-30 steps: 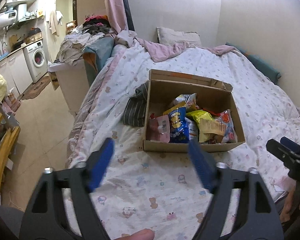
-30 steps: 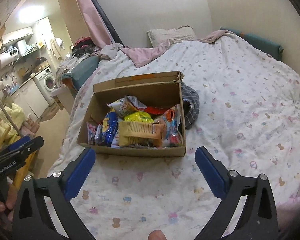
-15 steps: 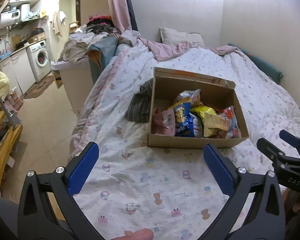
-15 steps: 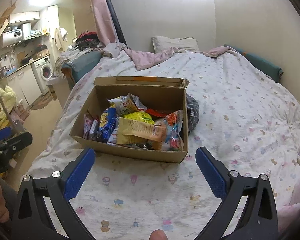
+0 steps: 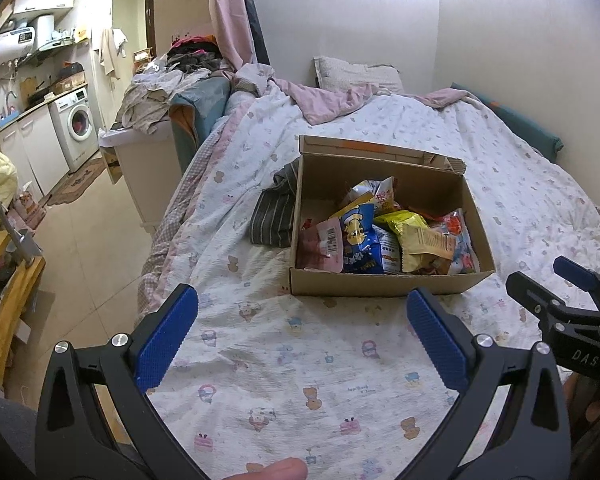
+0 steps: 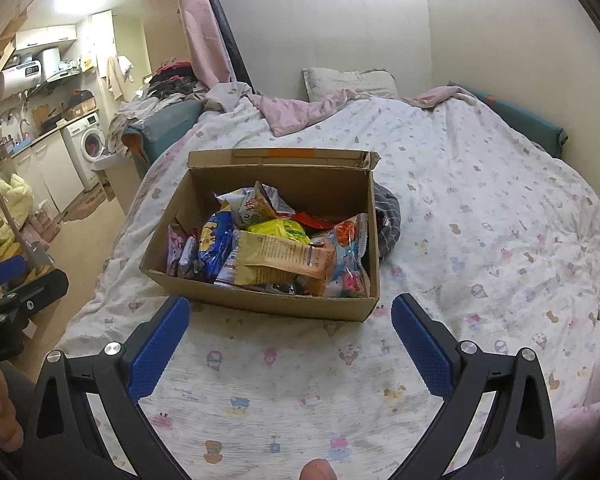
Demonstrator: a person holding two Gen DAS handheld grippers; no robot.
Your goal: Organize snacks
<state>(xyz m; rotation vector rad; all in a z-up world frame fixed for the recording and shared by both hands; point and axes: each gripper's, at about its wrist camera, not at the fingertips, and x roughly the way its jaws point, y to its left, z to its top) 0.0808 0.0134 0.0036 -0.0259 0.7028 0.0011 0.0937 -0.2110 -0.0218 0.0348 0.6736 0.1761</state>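
An open brown cardboard box point(image 6: 260, 304) sits on the bed's white cartoon-print quilt point(image 6: 480, 216), filled with colourful plastic snack packets point(image 6: 276, 256) heaped mostly toward its near wall. A dark striped folded cloth point(image 5: 274, 216) lies touching the box's side. The left tool point(image 5: 300, 336) hovers over bare quilt near the box, its blue pads spread wide with nothing between them. The right tool point(image 6: 288, 344) is likewise spread wide and empty, just short of the box's near wall.
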